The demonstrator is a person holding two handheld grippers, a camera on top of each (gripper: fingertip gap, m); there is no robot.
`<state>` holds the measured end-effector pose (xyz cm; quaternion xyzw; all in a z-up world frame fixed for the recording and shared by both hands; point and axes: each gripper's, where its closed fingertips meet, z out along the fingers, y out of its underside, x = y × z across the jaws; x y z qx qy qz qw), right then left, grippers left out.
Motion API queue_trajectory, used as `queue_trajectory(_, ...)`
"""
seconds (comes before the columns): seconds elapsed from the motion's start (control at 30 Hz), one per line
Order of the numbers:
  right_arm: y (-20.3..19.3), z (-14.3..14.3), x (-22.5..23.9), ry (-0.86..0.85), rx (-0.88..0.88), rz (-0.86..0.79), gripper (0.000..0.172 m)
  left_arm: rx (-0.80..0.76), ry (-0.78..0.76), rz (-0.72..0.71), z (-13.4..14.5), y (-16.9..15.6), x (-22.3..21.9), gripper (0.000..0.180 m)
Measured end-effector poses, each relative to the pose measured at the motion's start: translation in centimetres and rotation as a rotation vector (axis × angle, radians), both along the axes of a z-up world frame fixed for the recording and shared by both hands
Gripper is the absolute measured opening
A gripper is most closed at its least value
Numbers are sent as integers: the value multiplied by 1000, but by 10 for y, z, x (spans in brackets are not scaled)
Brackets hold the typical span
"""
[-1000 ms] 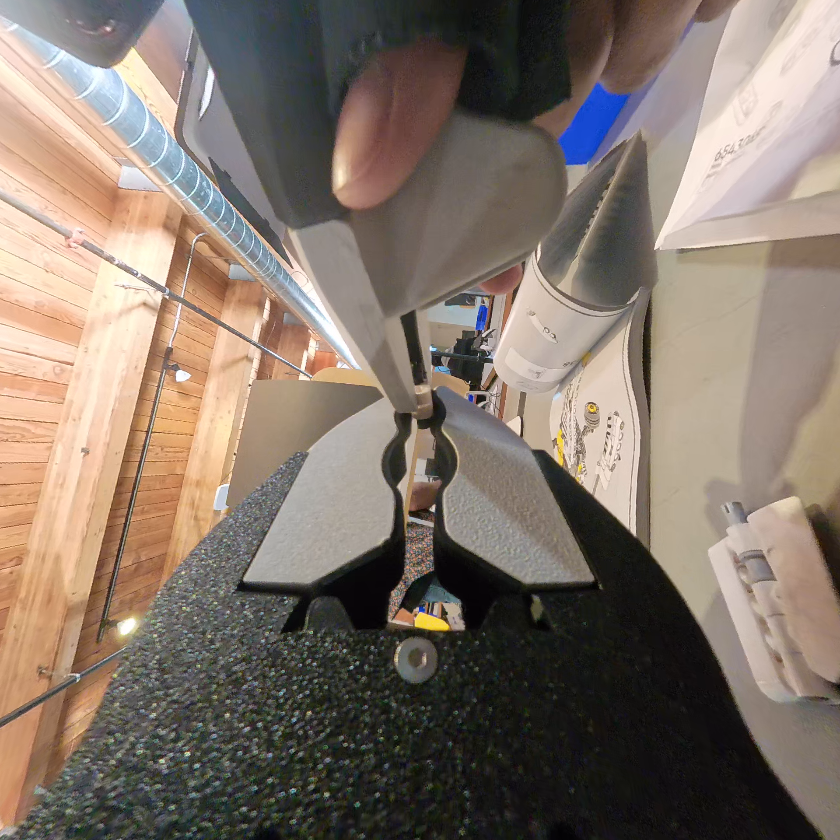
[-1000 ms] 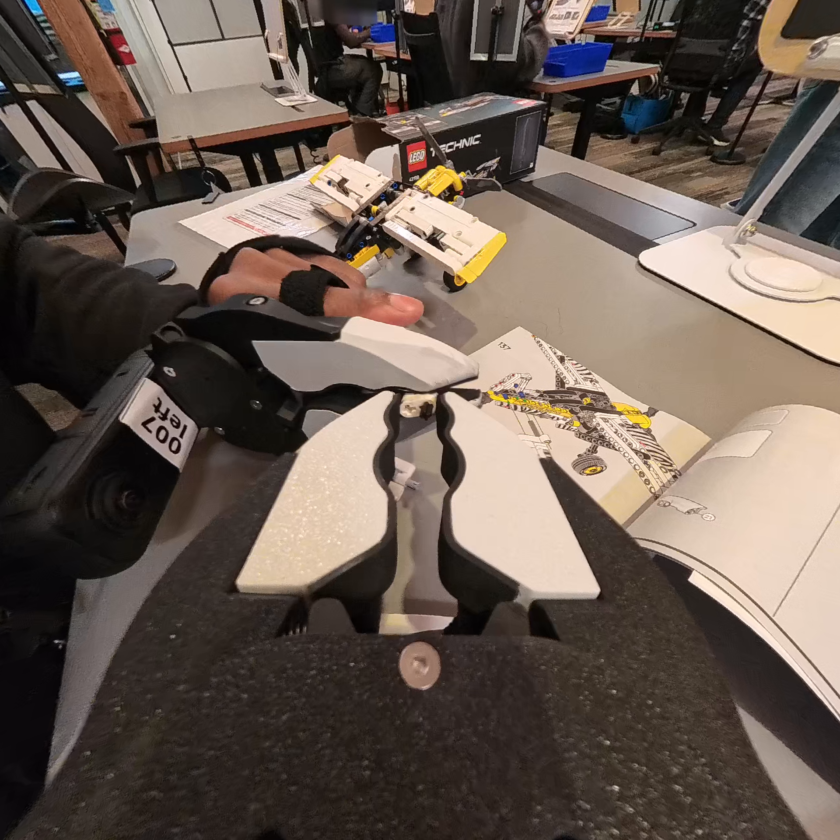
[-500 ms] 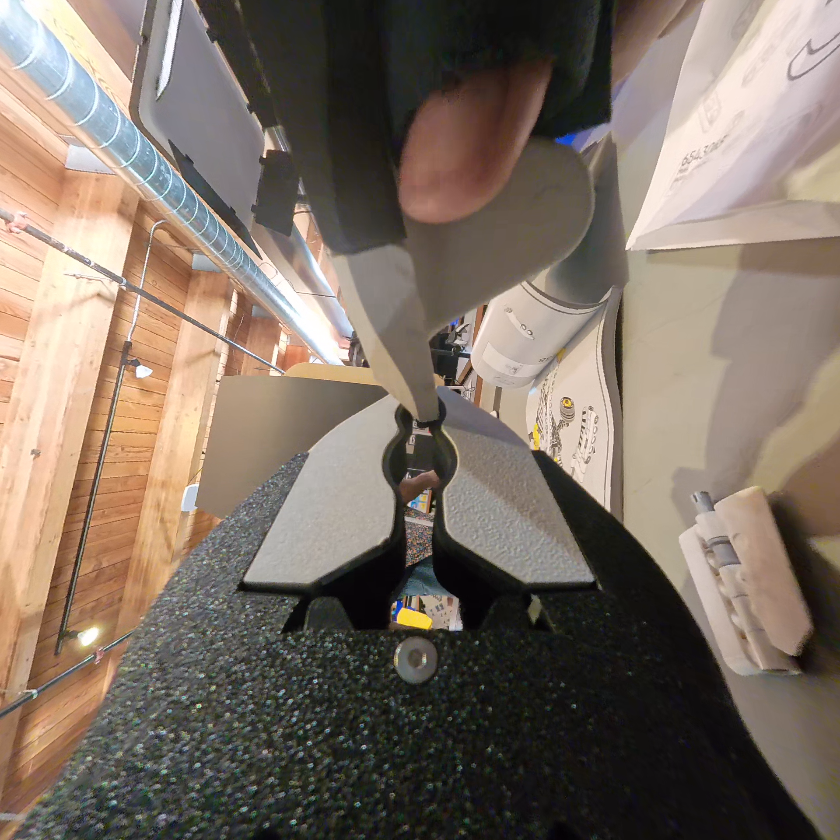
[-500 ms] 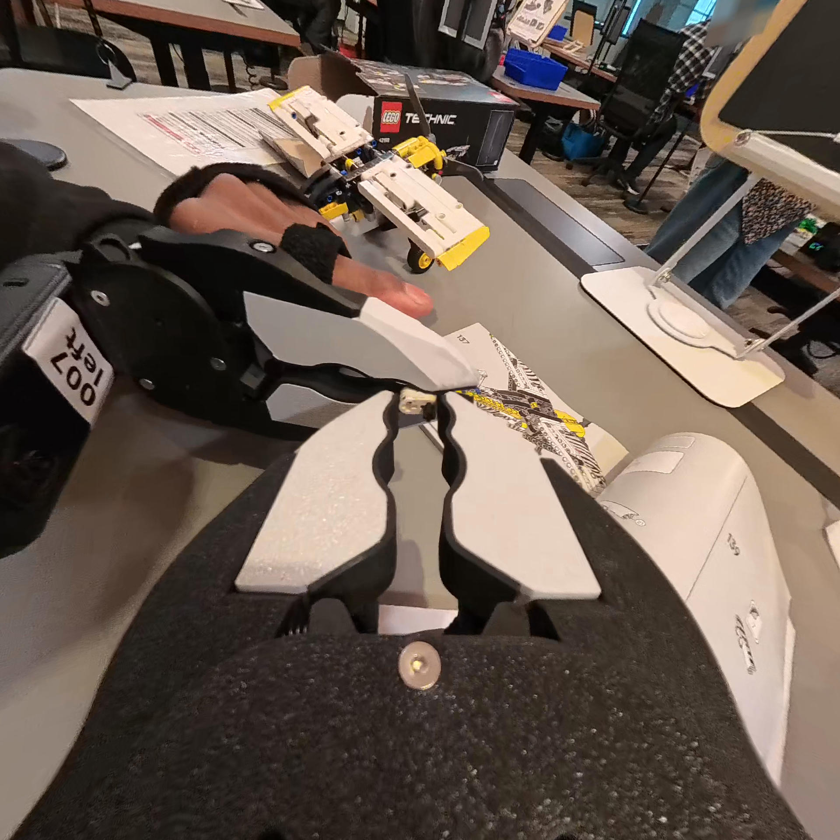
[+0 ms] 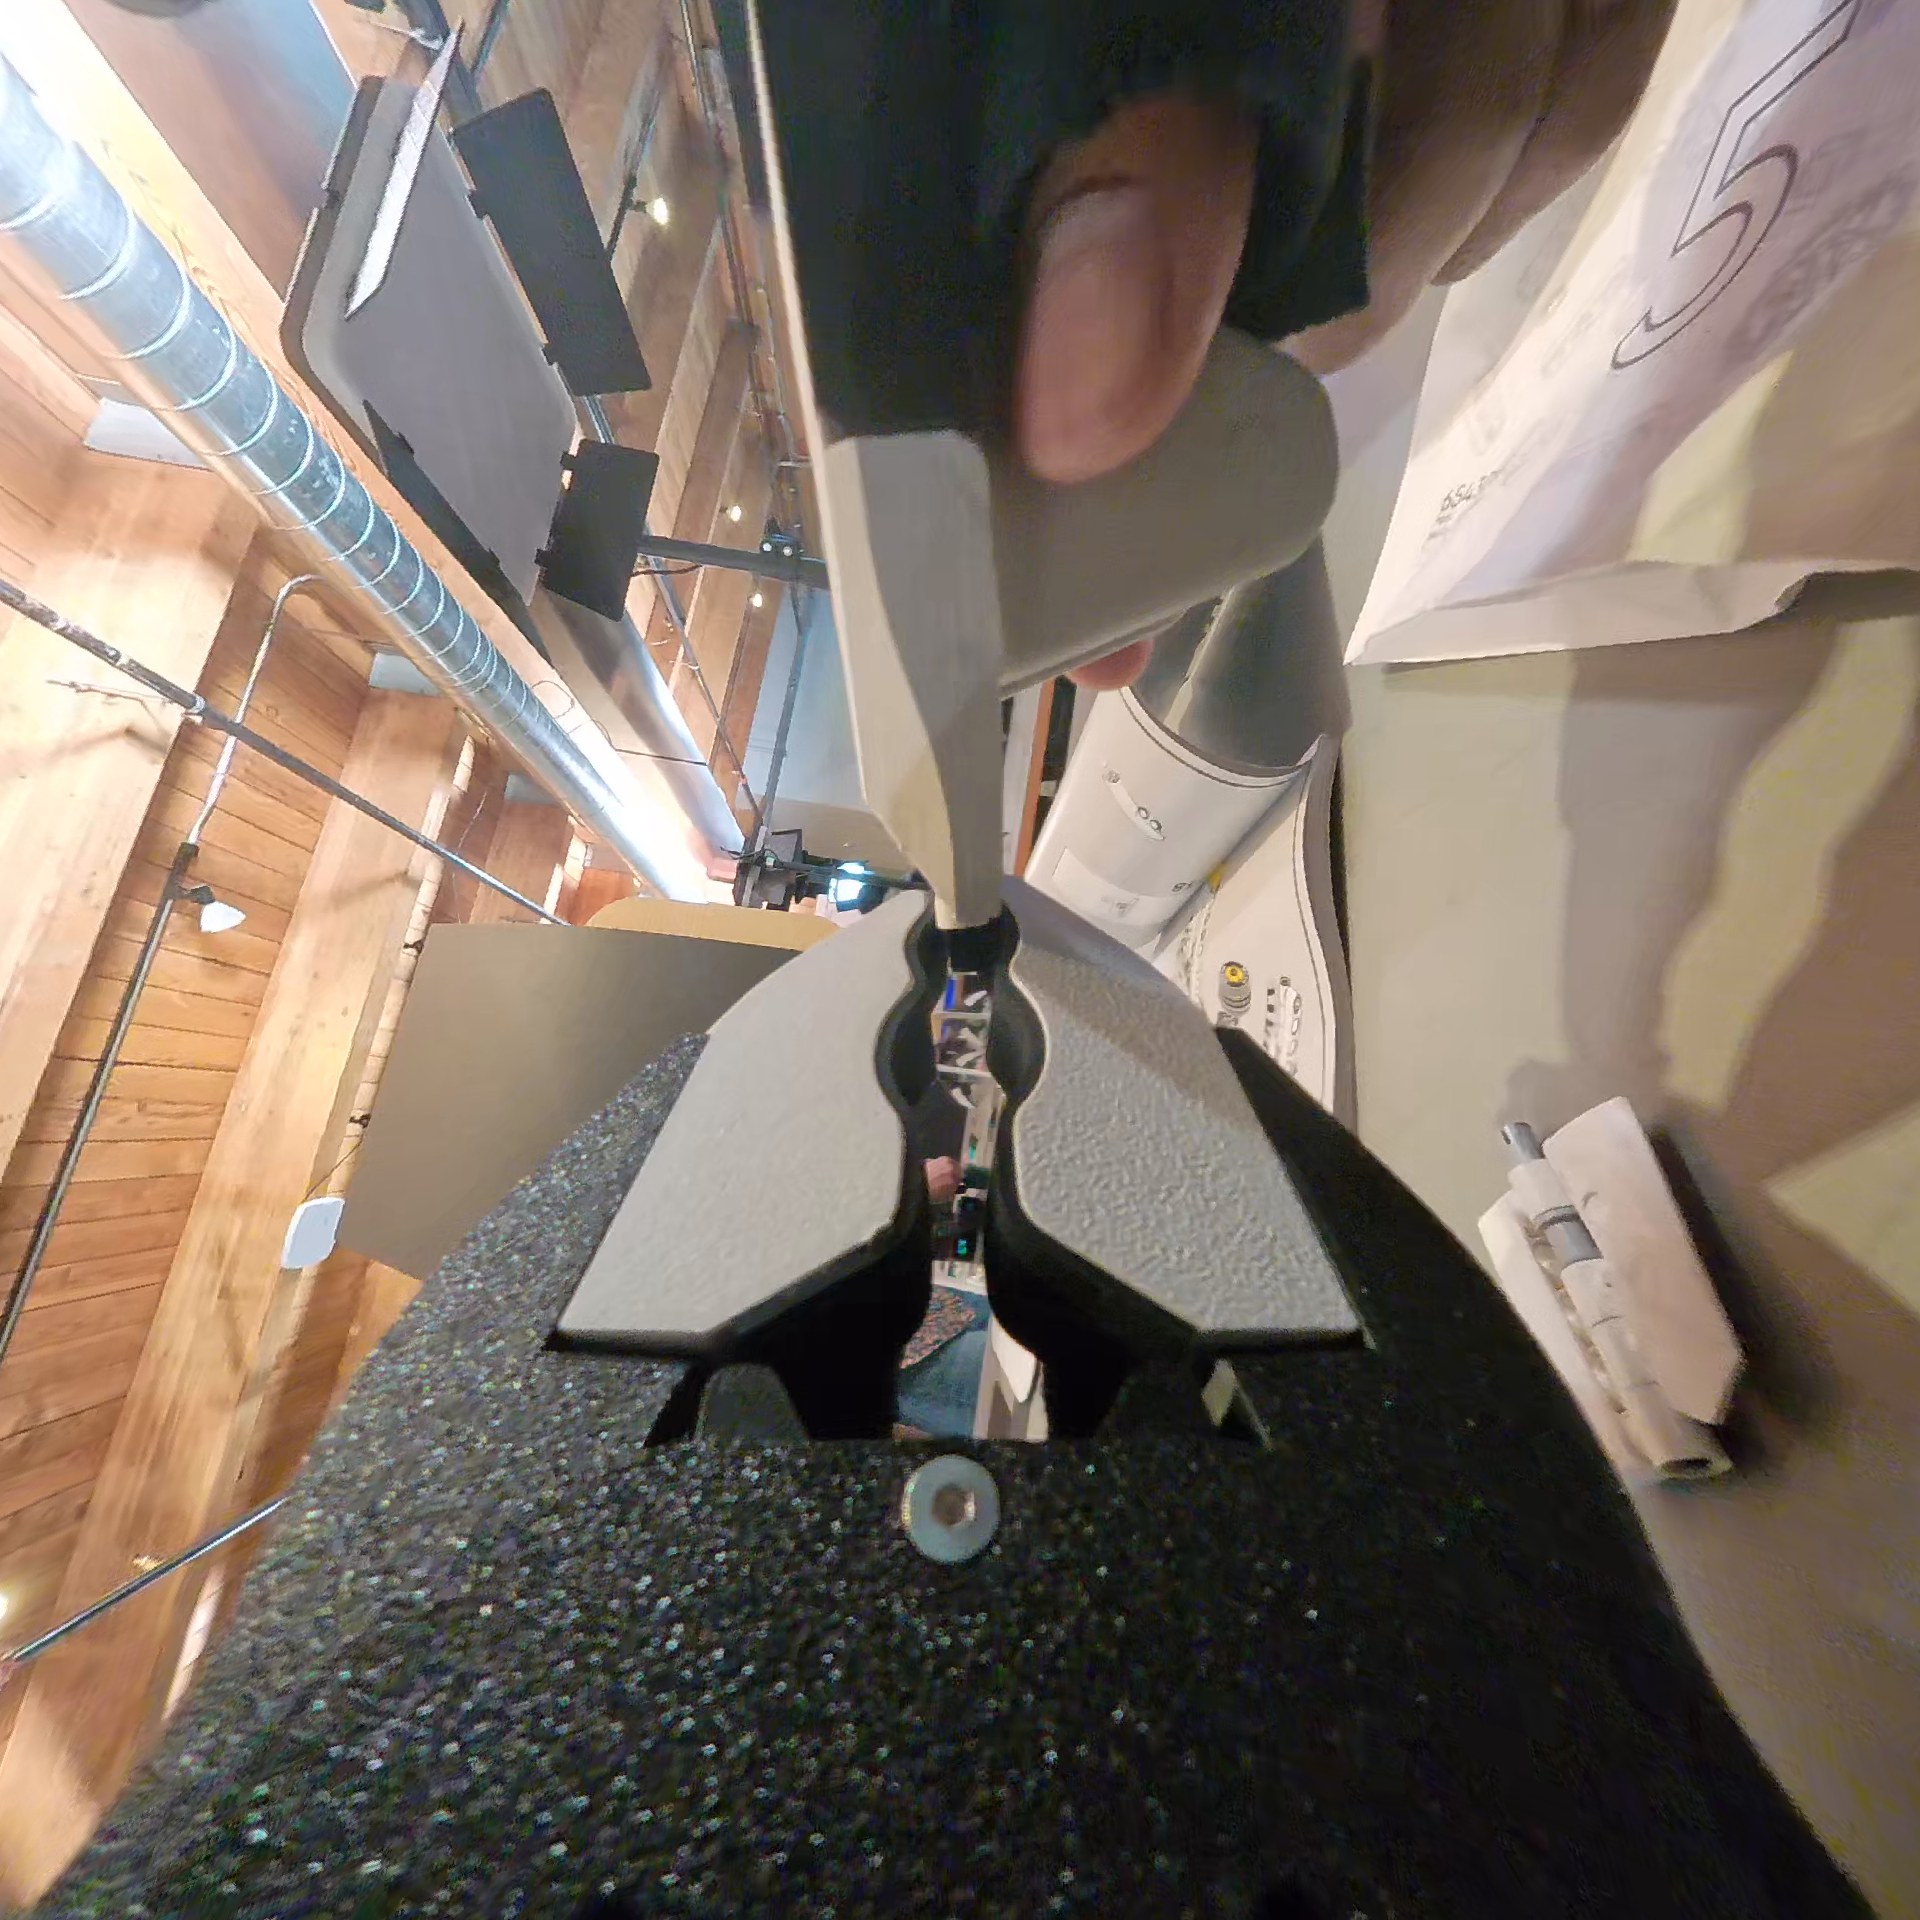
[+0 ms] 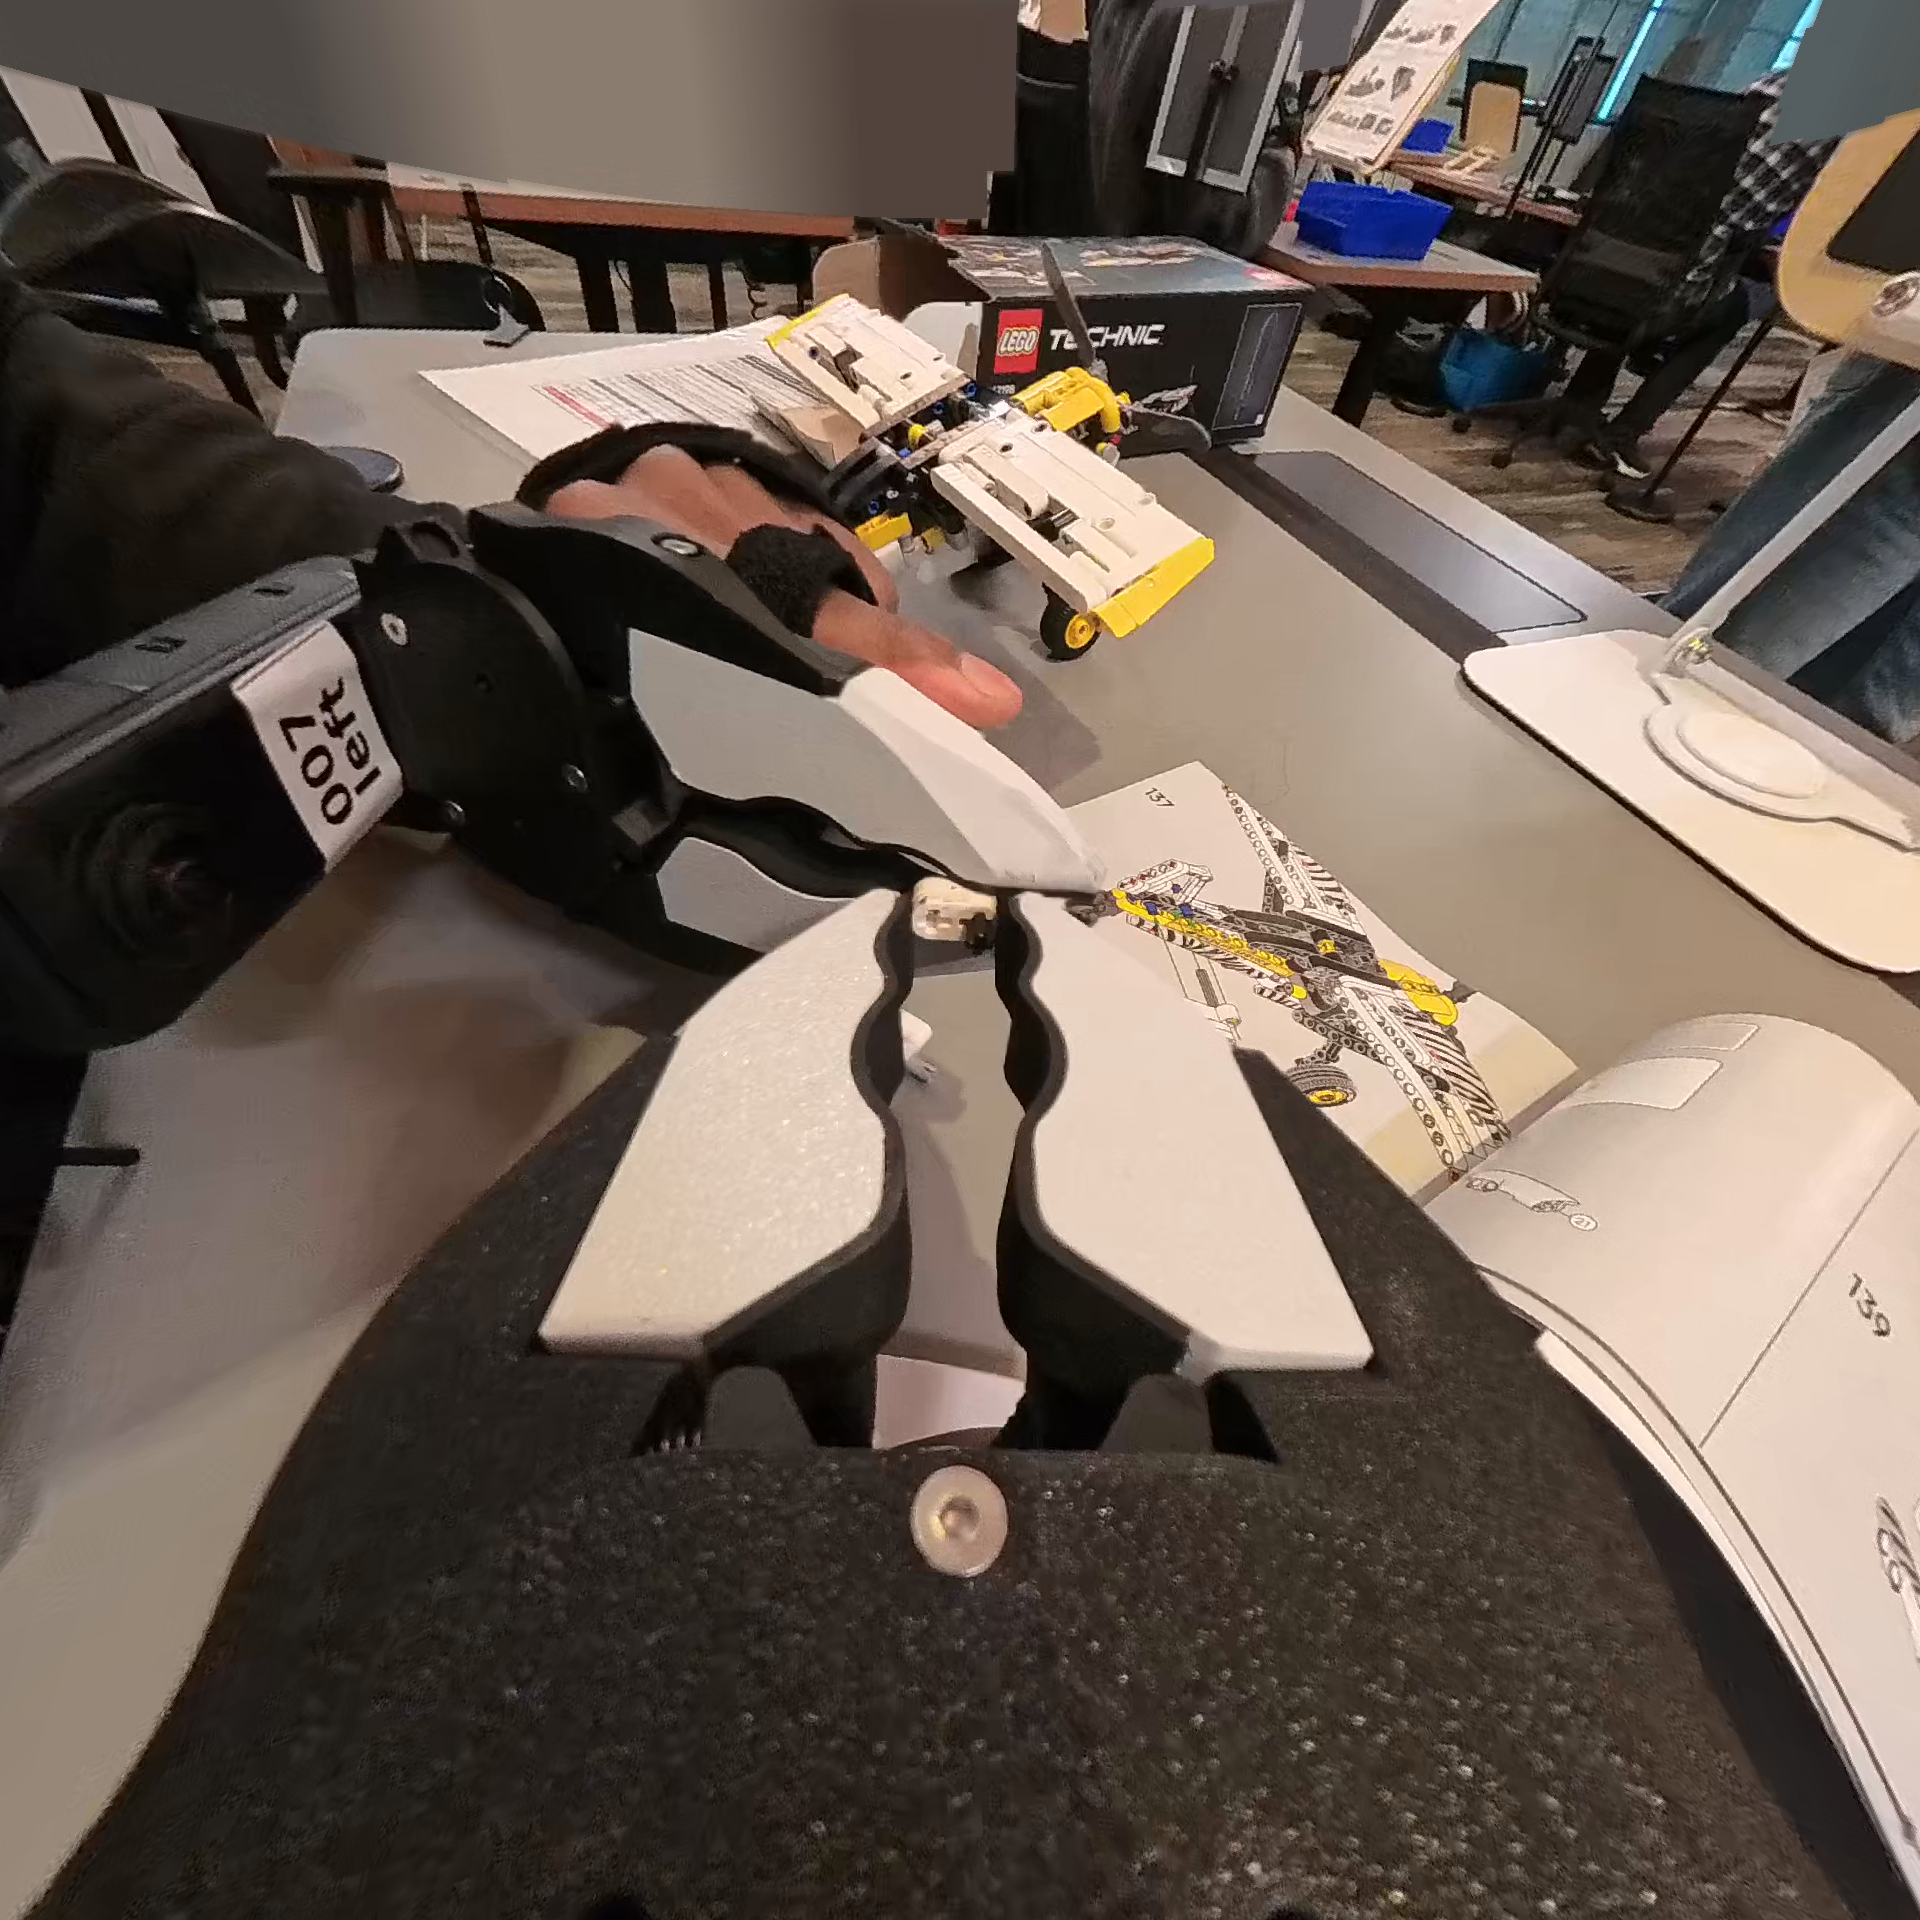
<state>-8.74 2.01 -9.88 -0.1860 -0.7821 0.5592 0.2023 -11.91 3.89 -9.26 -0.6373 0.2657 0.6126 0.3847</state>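
Two hand-held grippers meet tip to tip above a grey table (image 6: 1351, 727). The right gripper (image 6: 951, 920) is clamped on a small white brick (image 6: 940, 914), pinched crosswise at the very ends of its fingers with only a modest gap between them. The left gripper (image 5: 971, 945), crossing in from the right gripper's left side, is narrowed to a slit around a small black part (image 5: 971, 940) at its tips. From the right wrist view, one left finger lies directly over the white brick.

The risk, on this evidence, is a slip. Both pieces are gripped only at the fingertips, so a slight twist or push between the two tools could pop either one free and drop it onto the table below. The crossing fingers also hide the joint, and a misaligned press could go unnoticed.

An open instruction booklet (image 6: 1299, 987) lies just beyond and right of the right gripper's tips. A white-and-yellow toy plane (image 6: 1039, 499) stands well ahead of them.
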Motion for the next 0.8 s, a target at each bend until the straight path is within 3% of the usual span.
queue_trajectory(0.23, 4, -7, -2, -29, -6, -37, 15, -52, -5, 10, -8, 2, -2, 7)
queue_trajectory(0.43, 6, -14, 4, -180, -118, 35, 15, -82, -64, -53, -18, 4, 3, 7)
queue_trajectory(0.8, 8, -19, 13, -228, -146, 121, 15, -103, -115, -156, -25, 6, 14, 7)
